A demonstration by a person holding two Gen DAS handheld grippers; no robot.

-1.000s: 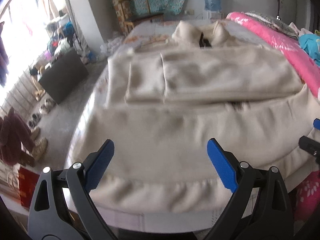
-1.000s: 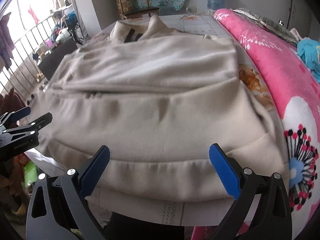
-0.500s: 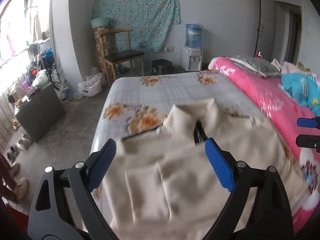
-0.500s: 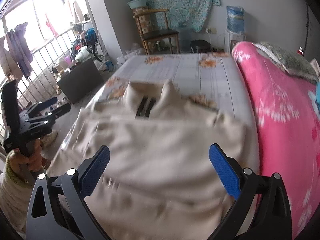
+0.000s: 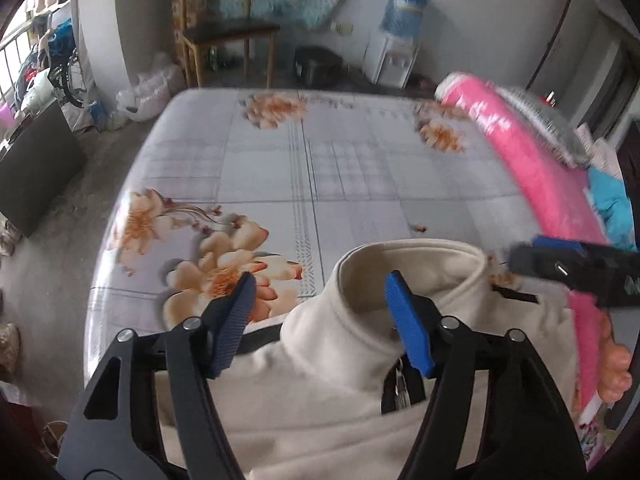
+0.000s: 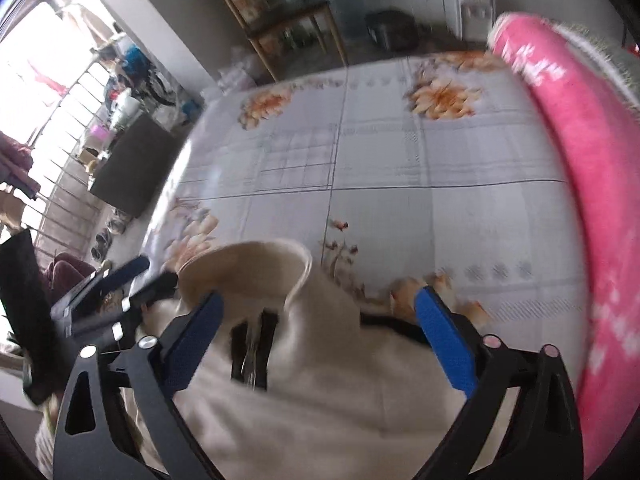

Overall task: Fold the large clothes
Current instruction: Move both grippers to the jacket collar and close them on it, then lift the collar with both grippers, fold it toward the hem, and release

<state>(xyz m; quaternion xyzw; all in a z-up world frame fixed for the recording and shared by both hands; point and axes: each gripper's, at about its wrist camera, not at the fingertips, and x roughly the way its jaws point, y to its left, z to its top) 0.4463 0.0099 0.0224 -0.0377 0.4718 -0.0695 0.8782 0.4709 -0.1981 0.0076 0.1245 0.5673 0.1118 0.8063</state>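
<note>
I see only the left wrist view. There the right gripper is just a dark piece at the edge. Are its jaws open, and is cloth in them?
Observer: The right gripper is wide open and its jaws are closing a little. The pads press nothing, and the cream jacket lies under them.
Operator: Where does it stand against the collar?
Observer: The collar and the zipper show just inside one pad. The other pad is over the shoulder edge.
Operator: How does my left gripper look from there?
Observer: The left gripper shows at the left, jaws closing, tips close beside the collar. Blur hides whether they touch it.
</note>
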